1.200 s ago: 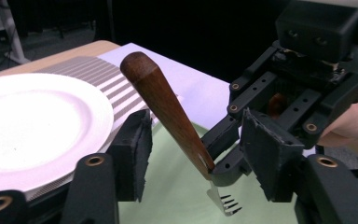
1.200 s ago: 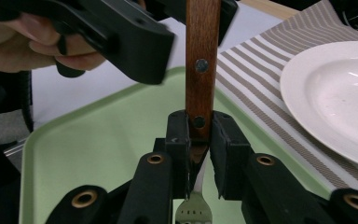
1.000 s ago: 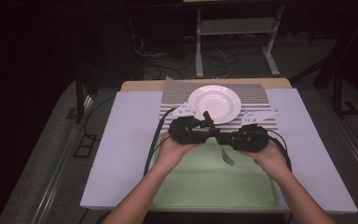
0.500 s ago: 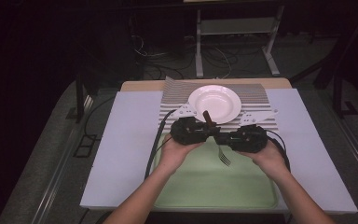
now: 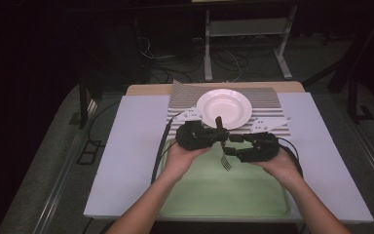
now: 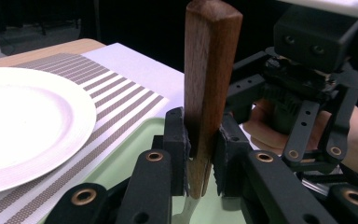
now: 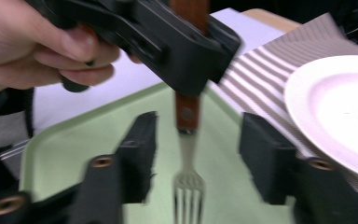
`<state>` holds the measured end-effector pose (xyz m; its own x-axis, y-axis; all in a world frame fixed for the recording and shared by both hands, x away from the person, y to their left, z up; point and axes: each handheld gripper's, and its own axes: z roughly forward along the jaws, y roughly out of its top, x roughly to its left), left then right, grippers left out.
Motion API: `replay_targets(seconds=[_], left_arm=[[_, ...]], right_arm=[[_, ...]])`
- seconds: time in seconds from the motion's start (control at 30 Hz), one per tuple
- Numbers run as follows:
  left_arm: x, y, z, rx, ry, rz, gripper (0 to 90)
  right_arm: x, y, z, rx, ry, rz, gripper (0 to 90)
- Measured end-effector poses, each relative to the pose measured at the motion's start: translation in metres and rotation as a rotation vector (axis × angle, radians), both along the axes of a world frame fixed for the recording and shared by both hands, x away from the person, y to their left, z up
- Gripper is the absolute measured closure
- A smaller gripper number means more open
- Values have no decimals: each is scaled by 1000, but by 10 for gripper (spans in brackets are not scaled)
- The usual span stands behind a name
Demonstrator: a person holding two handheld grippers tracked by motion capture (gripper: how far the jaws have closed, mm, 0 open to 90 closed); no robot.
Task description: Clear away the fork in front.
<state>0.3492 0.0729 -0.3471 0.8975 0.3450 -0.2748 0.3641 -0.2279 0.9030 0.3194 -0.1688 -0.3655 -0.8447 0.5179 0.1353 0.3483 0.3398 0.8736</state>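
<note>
A fork with a wooden handle (image 6: 209, 70) hangs upright over the green tray (image 5: 224, 195), tines (image 7: 189, 186) down. My left gripper (image 6: 200, 154) is shut on the handle; its jaws have just been closing, and its pads (image 6: 176, 144) press both sides of the wood. My right gripper (image 7: 196, 149) is open. Its jaws have just been opening, and its fingers (image 7: 140, 149) stand clear on either side of the fork's metal neck. In the high view the left gripper (image 5: 220, 135) and right gripper (image 5: 230, 146) face each other closely, with the fork (image 5: 225, 158) between them.
A white plate (image 5: 224, 108) rests on a striped placemat (image 5: 185, 95) just beyond the tray. Both lie on a white board (image 5: 131, 146) covering the table. Cables trail from each gripper. A metal stand and dark floor lie behind the table.
Both hands have stayed in place over the tray, with the fork still hanging between the grippers. From the high view, the jaw motion is too small to make out.
</note>
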Motion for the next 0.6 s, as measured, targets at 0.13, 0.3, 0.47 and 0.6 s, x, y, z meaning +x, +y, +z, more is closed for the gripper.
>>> replay_targets(seconds=[0.13,0.3,0.47,0.6], left_arm=[[3,7,2,25,-17,-9,775],[5,17,5,28,-27,-22,777],[7,27,7,22,-25,-38,775],[6,36,10,21,-19,-52,774]], right_arm=[[-1,-10,-10,13,-17,-96,231],[-1,-26,-28,-18,0,-133,139],[-8,-41,-41,-36,11,-161,109],[-16,-53,-49,-47,6,-191,70]])
